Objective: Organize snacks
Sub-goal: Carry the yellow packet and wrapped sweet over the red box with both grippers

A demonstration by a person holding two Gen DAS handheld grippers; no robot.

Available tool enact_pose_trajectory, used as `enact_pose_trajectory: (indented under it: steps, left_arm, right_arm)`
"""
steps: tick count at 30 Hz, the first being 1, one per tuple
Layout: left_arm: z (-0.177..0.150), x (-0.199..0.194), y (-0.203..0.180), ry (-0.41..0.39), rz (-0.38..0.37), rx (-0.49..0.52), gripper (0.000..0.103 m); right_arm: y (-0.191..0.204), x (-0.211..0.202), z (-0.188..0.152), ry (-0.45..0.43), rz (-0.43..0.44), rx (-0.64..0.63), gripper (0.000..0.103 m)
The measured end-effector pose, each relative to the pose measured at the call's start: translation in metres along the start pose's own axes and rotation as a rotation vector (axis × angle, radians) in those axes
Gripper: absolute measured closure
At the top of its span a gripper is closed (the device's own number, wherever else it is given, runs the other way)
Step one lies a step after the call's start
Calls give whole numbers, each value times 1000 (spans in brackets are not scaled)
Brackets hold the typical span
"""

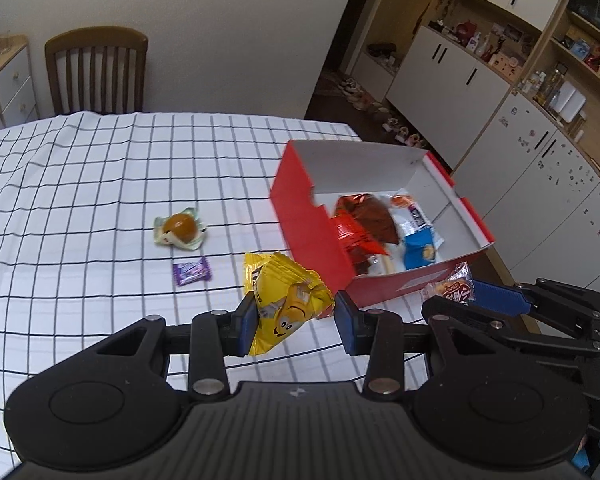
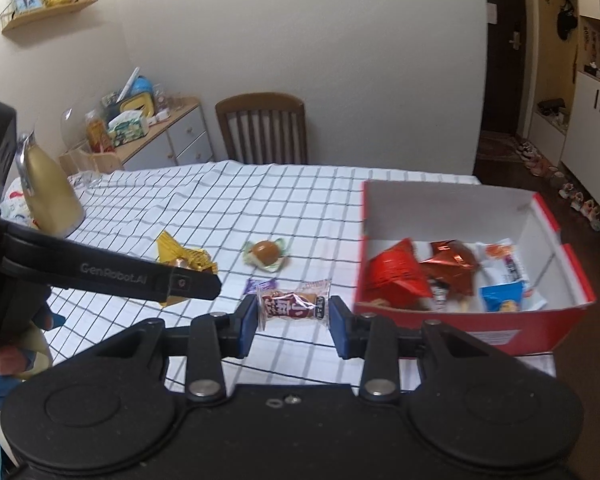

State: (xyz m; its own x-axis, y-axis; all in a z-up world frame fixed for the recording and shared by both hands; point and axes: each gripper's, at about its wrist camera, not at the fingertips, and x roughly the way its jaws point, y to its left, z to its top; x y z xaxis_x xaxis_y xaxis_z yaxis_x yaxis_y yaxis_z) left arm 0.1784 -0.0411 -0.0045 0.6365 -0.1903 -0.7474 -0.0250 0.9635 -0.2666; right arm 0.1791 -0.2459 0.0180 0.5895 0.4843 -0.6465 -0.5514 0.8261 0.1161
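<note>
We see a glossy yellow plastic pouch (image 1: 288, 304) between matt blue pads (image 1: 247, 320), and a clear shiny wrapper (image 2: 294, 306). At two o'clock stands the cardboard box (image 1: 312, 236), smooth red outside, matt white within, holding crinkled foil packets (image 1: 364, 220). The table (image 1: 100, 184) wears a soft checked cloth; the chair (image 1: 96, 72) is varnished wood.

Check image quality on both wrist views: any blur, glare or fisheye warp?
Left wrist: grid tablecloth lines bow strongly from fisheye; yellow candy bag in the left gripper is sharp; glare on the red foil packet in the red box. Right wrist: slightly soft overall; wrapped snack in the right gripper readable; doorway dark.
</note>
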Motion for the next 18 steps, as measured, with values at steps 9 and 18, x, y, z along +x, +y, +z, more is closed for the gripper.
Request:
enact_pose_trajectory:
  steps: [9,18]
  left_arm:
    - [14,14,-54,-34,-2,38,64]
    - [20,39,-103,-27,-4,69,64]
  right_arm:
    - [-61,-22,1,-32,-72,-5,68]
    - [-115,-34,-3,-37,-107,7,67]
